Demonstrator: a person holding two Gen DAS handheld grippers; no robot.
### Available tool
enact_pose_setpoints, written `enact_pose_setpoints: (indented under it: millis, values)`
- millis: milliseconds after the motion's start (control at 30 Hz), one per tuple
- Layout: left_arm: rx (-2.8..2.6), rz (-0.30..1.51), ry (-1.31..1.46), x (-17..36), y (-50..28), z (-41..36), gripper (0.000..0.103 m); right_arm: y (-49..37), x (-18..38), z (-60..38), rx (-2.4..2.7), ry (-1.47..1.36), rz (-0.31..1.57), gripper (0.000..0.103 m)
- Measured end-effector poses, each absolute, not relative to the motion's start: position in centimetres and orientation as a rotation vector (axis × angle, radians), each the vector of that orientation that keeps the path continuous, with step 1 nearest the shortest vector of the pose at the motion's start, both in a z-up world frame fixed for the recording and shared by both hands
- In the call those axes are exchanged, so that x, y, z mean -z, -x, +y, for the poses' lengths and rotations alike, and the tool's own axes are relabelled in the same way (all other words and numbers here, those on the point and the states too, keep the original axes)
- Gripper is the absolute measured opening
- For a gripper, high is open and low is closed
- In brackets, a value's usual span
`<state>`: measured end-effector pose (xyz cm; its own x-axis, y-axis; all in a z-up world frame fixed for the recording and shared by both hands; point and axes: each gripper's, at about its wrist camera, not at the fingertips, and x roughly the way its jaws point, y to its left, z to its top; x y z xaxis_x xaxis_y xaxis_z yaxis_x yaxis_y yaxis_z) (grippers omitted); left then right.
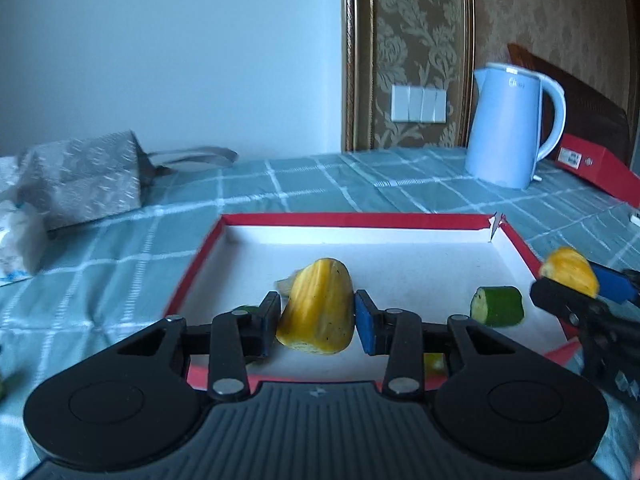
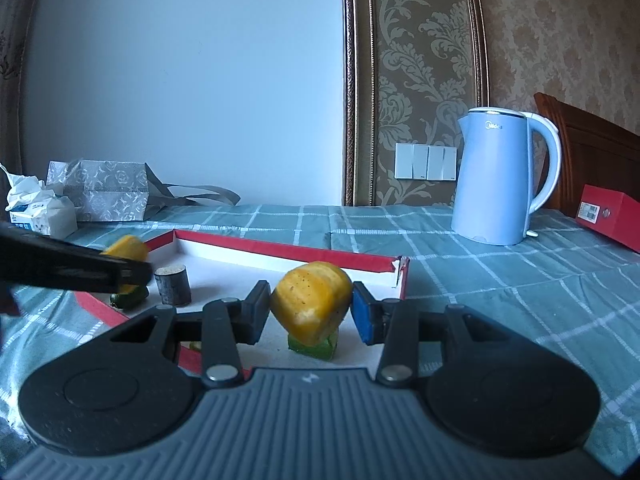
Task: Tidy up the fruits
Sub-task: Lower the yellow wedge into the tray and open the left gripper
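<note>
We note the red-rimmed tray (image 1: 516,240) at frame centre, the collecting place; the left gripper (image 1: 316,316) clamps one yellow fruit piece (image 1: 320,308) over its floor; the right gripper (image 2: 310,304) clamps another yellow piece (image 2: 310,300), lower centre, above a green chunk (image 2: 312,346), presumably for sorting.

Both wrist cams sit low, close over the red tray (image 1: 360,220) (image 2: 280,249), facing the far wall; left cam squarely at its near edge, right cam at its right corner; both share tray and kettle (image 1: 508,128) (image 2: 496,176).
</note>
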<state>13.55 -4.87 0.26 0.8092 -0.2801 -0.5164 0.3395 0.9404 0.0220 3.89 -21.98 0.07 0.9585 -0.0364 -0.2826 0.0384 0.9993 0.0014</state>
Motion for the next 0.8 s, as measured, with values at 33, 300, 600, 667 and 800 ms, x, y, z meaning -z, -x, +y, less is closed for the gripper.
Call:
enact_pose_setpoints:
  millis: [33, 300, 600, 667, 800]
  values:
    - [0.334, 0.544, -0.119, 0.0, -14.1, -5.3, 0.038, -3.9, -0.1, -22.0, 0.038, -0.005, 0.288, 0.041]
    - [0.356, 0.577, -0.167, 1.1, -16.8, -7.8, 0.039, -4.1, 0.1, -21.8, 0.041, 0.003, 0.297, 0.041]
    - [0.308, 0.537, -0.195, 1.0, -16.8, -7.6, 0.063, -4.6, 0.2, -21.8, 0.043, 0.013, 0.317, 0.041]
    - [0.273, 0.498, -0.168, 0.3, -16.1, -6.3, 0.069, -4.7, 0.3, -21.8, 0.043, 0.013, 0.320, 0.041]
    - [0.237, 0.445, -0.094, -0.4, -13.5, -3.3, 0.071, -4.7, 0.3, -21.8, 0.043, 0.011, 0.322, 0.041]
